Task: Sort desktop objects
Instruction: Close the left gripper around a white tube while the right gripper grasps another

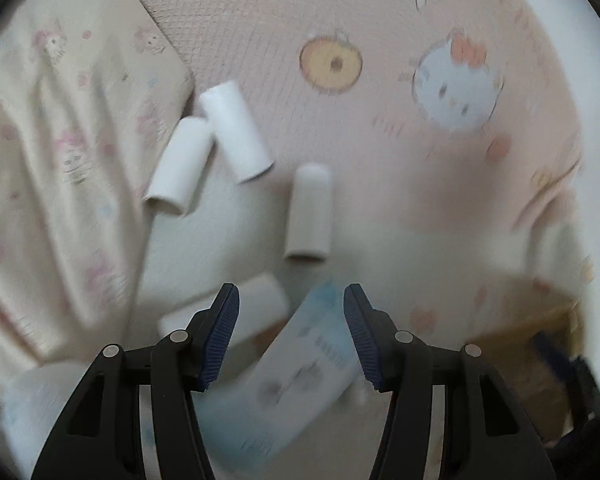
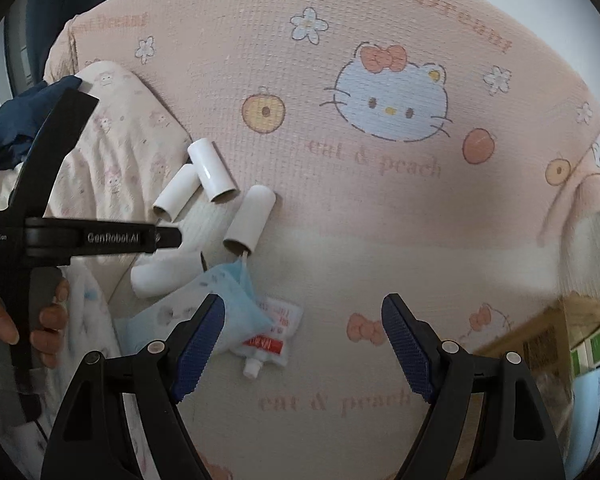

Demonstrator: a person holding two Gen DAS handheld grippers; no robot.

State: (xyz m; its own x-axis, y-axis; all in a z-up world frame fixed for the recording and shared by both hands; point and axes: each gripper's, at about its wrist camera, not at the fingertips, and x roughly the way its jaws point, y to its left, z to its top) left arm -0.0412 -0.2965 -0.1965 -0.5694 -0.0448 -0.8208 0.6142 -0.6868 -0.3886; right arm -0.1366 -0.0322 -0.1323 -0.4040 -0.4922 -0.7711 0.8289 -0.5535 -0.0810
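As far as I can judge, the sorting has hardly begun: nothing is gathered yet. My right gripper has its jaws spread wide with nothing between them, and my left gripper is likewise open and holds nothing. Ahead of both, on the pink cartoon-printed bedsheet, four short white cardboard tubes lie loose near the cream patterned pillow. Just beyond my right gripper's left finger sit a crumpled light-blue wrapper and a small white squeeze sachet with red print. All of it is left to sort.
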